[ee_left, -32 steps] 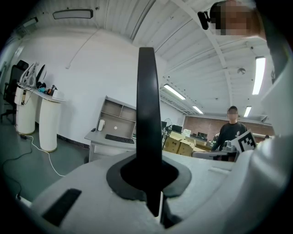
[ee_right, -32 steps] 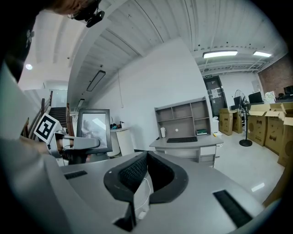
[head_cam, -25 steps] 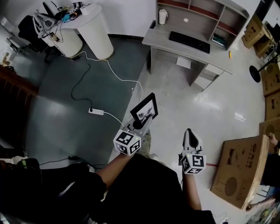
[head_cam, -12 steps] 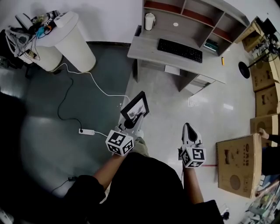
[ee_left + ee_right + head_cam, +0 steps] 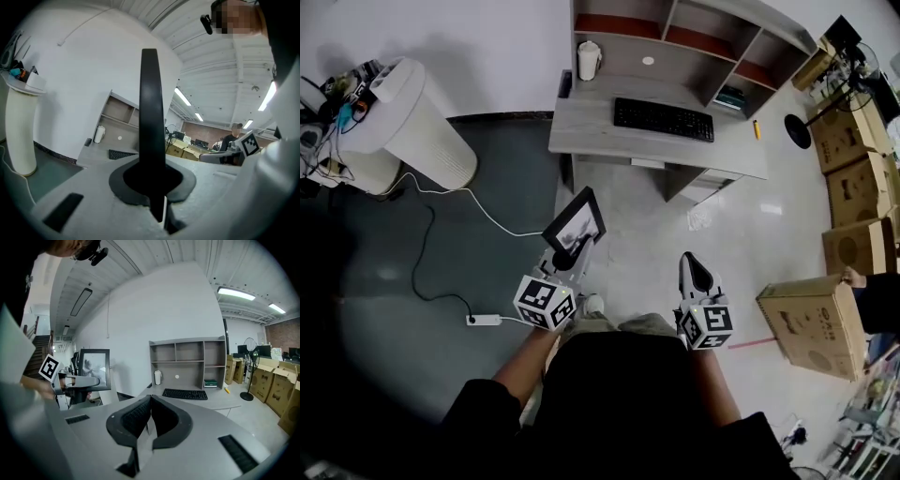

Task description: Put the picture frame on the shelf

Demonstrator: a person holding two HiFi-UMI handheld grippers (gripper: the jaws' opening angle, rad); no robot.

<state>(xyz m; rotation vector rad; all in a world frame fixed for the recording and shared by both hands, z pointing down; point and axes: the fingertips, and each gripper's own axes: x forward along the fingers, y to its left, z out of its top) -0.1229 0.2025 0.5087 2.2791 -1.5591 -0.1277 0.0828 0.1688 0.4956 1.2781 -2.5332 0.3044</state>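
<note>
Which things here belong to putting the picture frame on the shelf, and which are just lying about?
Job: picture frame, left hand-held gripper shut on it, shelf over the desk.
Lying about: keyboard, power strip, cardboard box.

The picture frame (image 5: 575, 223) is matt black, the floor (image 5: 750, 234) glossy, the boxes (image 5: 811, 323) cardboard.
</note>
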